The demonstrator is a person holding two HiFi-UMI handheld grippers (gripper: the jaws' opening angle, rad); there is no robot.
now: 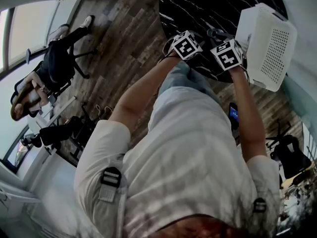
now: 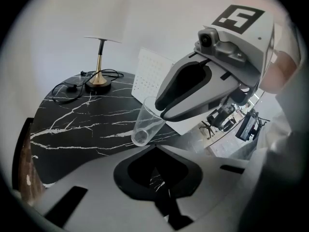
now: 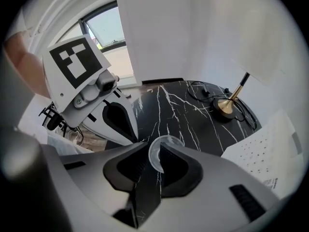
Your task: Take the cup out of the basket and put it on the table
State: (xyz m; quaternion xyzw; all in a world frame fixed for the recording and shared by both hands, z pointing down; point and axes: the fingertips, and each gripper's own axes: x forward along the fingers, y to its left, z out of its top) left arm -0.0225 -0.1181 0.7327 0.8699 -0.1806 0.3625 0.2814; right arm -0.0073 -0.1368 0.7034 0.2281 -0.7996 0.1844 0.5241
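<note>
Spanning the top of the head view, the round black marbled surface (image 1: 198, 4) carries a white perforated basket (image 1: 267, 43) at its right edge. The basket sits tipped, with one perforated side facing the camera. Both hand-held grippers are over the near edge of the surface, just beside the basket, with their marker cubes close together. Left hand-held gripper (image 2: 154, 149): jaws drawn in to a narrow gap, with only marble showing through and nothing held. Right hand-held gripper (image 3: 159, 152): jaws closed on the clear cup (image 2: 146, 122), and its round end shows between the pads in the right gripper view. In the left gripper view the cup is outside the basket and in front of it. It hangs tilted from the right jaws, base pointing down toward the left hand-held gripper, over the surface. Contact with the surface cannot be told. At the far side of the surface stands a lamp (image 2: 108, 21) with a brass base, and a dark cable (image 2: 67, 88) is coiled beside it.
</note>
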